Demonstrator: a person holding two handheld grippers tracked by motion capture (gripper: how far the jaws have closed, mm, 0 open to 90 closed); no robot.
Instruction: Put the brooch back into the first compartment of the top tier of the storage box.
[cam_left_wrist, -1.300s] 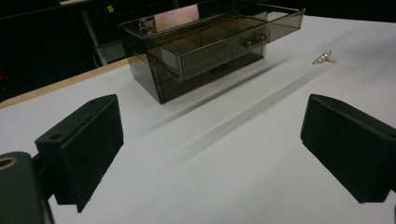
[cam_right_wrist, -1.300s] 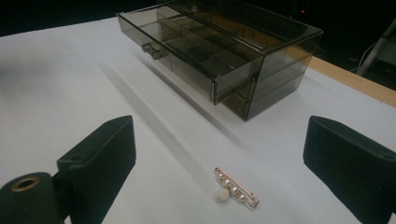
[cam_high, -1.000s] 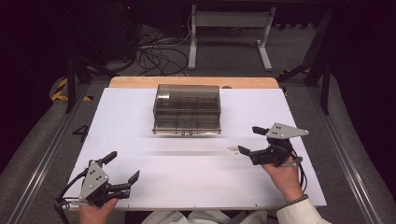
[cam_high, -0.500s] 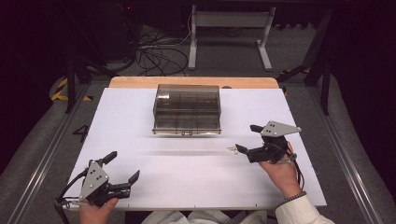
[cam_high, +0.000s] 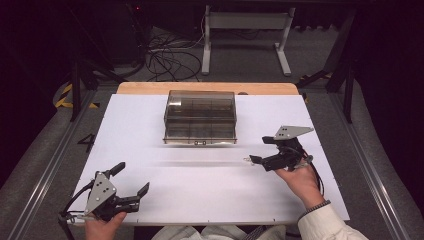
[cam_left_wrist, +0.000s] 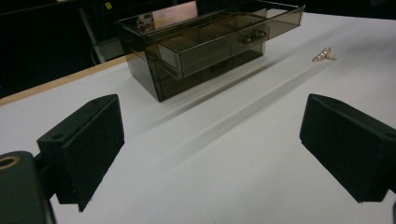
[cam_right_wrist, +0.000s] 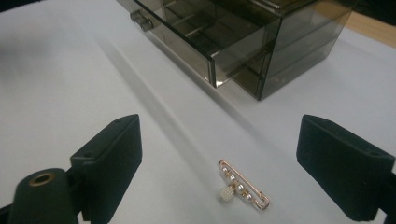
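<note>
Right hand-held gripper (cam_high: 256, 150) hangs wide open with nothing in it, right over a little gold pearl pin (cam_right_wrist: 243, 189) lying on the white desk (cam_high: 200, 190). Left hand-held gripper (cam_high: 131, 179) sits near-left, also wide open and empty. Smoky plastic drawer box (cam_high: 200, 116) stands farther back, top drawer pulled out.

left claw (cam_high: 130, 180): jaws spread wide, held low in left hand (cam_high: 102, 225) at near-left | right claw (cam_high: 260, 150): jaws spread wide, tilted down, held in right hand (cam_high: 300, 182)

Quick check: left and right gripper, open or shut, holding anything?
Left gripper: open, holding nothing.
Right gripper: open, holding nothing; a brooch lies on the table between its jaws.
</note>
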